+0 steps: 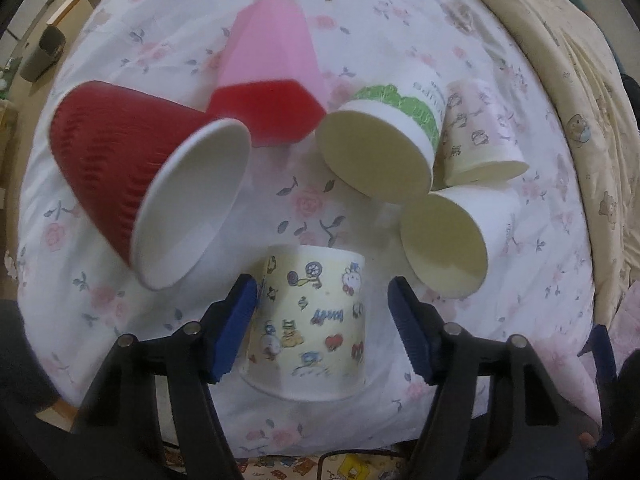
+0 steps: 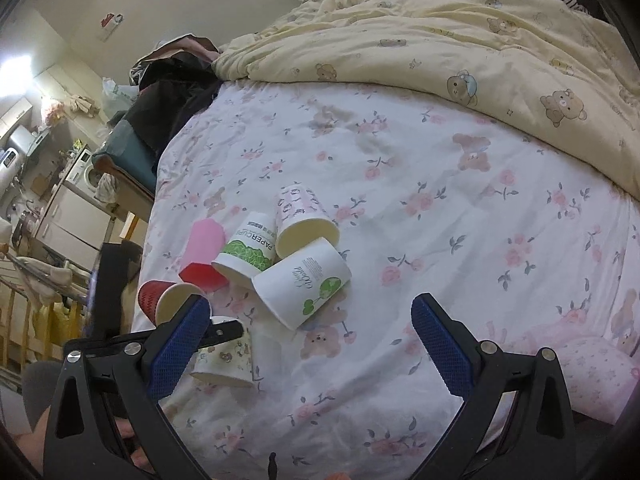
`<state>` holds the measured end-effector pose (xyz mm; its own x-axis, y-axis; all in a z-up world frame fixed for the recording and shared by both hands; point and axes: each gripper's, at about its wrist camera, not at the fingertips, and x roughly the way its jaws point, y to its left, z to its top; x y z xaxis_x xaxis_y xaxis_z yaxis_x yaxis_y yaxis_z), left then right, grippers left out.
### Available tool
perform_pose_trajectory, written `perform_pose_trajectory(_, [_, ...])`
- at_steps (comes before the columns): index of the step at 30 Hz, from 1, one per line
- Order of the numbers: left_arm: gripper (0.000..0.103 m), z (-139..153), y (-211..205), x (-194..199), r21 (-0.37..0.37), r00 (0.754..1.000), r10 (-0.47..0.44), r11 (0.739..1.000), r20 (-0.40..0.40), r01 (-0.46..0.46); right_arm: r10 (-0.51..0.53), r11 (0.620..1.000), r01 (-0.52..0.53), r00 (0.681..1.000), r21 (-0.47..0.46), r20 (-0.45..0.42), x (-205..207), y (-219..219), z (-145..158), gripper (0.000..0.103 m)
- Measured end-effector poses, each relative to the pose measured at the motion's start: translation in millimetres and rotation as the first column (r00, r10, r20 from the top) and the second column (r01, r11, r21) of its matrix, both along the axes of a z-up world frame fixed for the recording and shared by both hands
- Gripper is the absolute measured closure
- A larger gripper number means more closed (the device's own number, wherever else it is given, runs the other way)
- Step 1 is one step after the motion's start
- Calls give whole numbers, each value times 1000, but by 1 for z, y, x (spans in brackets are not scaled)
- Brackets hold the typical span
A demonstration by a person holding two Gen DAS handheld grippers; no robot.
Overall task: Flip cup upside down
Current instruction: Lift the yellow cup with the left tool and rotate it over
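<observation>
A cartoon-print paper cup [image 1: 310,320] stands upside down on the floral bed sheet [image 1: 312,196], rim down. My left gripper [image 1: 322,326] is open around it, blue pads [image 1: 234,328] on both sides, a gap on the right side. The same cup shows in the right wrist view [image 2: 226,362], partly behind the left finger. My right gripper [image 2: 312,344] is open and empty above the sheet, to the right of the cups.
Several cups lie on their sides behind: a red ribbed cup [image 1: 132,168], a pink cup [image 1: 268,92], a green-print cup [image 1: 384,136], a pink-print cup [image 1: 476,132] and a white cup [image 1: 452,236]. A yellow bear quilt [image 2: 460,40] covers the far side.
</observation>
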<state>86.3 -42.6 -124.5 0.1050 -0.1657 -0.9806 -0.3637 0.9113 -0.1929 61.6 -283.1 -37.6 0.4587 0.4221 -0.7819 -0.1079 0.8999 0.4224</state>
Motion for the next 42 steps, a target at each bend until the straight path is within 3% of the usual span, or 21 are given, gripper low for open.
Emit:
perform_pose_trajectory(2, [39, -2, -3, 1, 7, 1000, -15, 1000, -7, 15, -4, 1000, 4, 1000, 10, -8, 1, -2, -1, 0])
perform_pose_trajectory(5, [48, -5, -7, 1, 24, 999, -43, 999, -21, 43, -7, 1000, 8, 1000, 15, -14, 1, -3, -2, 0])
perform_pose_trajectory(9, [49, 0, -6, -1, 27, 998, -68, 997, -5, 68, -4, 1000, 4, 1000, 10, -12, 0, -3, -2, 0])
perform_pose_trajectory(19, [50, 82, 19, -15, 27, 973, -116, 993, 199, 113, 9, 1000, -10, 1000, -22, -17, 1, 5, -5, 0])
perform_pose_trajectory(23, [50, 100, 40, -27, 21, 961, -127, 992, 247, 126, 19, 999, -20, 1000, -37, -17, -1, 10, -5, 0])
perform_pose_trajectory(34, [50, 78, 65, -53, 13, 958, -129, 991, 257, 130, 59, 995, -60, 998, -80, -23, -3, 35, -11, 0])
perform_pose_trajectory(40, [50, 75, 62, -57, 57, 929, -153, 988, 338, 142, 85, 992, -87, 996, -89, -24, -8, 45, -13, 0])
perform_pose_trajectory(42, [50, 79, 59, -56, 3, 920, -154, 986, 359, 164, 99, 989, -102, 995, -107, -29, -8, 49, -15, 0])
